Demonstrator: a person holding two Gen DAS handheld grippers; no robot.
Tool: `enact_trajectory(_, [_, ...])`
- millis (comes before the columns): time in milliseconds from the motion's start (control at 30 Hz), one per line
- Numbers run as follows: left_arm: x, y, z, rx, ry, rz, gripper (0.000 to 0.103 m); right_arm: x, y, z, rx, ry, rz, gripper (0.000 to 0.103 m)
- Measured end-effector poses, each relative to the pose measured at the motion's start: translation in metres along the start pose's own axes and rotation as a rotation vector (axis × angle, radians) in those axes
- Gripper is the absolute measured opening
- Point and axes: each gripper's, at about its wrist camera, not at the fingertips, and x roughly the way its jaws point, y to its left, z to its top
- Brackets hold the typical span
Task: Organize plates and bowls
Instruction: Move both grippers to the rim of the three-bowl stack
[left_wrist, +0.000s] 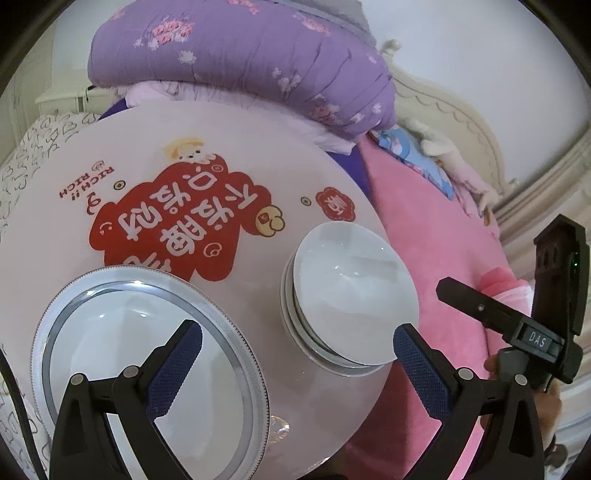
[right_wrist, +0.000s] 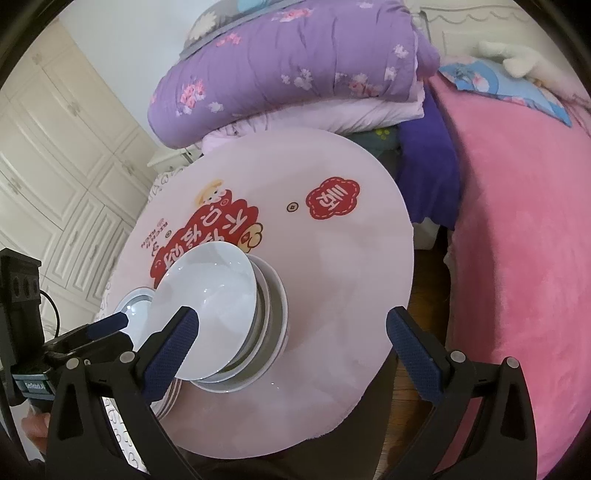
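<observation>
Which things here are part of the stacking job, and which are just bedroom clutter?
Job:
bowl stack
plate
round table
left gripper, open
right gripper, open

Clutter:
purple quilt
pink blanket
plush toy
blue pillow
wardrobe

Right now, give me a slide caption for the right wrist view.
Open right gripper behind stacked white bowls on a round pink table.
</observation>
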Motion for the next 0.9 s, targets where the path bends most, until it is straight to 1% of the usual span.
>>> enact_trajectory(167, [0.014,-0.003,0.0,-0.022,0.042,-0.036,0.102,0.007,-0.002,0.002,0.008,0.016,-0.003,0.103])
enact_trajectory(267, [0.028,-0.002,0.003,-0.059,0.087,-0.082,0.1,0.012,-0.002,0.004,0.012,0.027,0.002,0.103])
enact_trajectory(300, [0.031,-0.001,0.005,-0.07,0.094,-0.087,0.1,0.013,-0.002,0.004,0.011,0.029,0.003,0.103])
enact_trajectory(433, [0.045,-0.001,0.009,-0.089,0.108,-0.097,0.096,0.019,0.0,0.005,0.002,0.042,0.005,0.103])
enact_trajectory(600, [0.061,-0.006,0.01,-0.082,0.12,-0.081,0.093,0.03,0.002,0.008,-0.007,0.067,0.003,0.103])
enact_trajectory(667, [0.07,-0.006,0.01,-0.085,0.134,-0.077,0.088,0.034,0.002,0.009,-0.01,0.076,0.002,0.103])
enact_trajectory(800, [0.084,-0.007,0.009,-0.091,0.155,-0.077,0.084,0.042,0.002,0.01,-0.018,0.094,0.0,0.103])
enact_trajectory(867, [0.09,-0.006,0.008,-0.1,0.166,-0.086,0.079,0.045,0.002,0.01,-0.021,0.102,-0.003,0.103])
enact_trajectory(900, [0.093,-0.006,0.008,-0.107,0.169,-0.089,0.079,0.047,0.002,0.011,-0.021,0.107,-0.004,0.103])
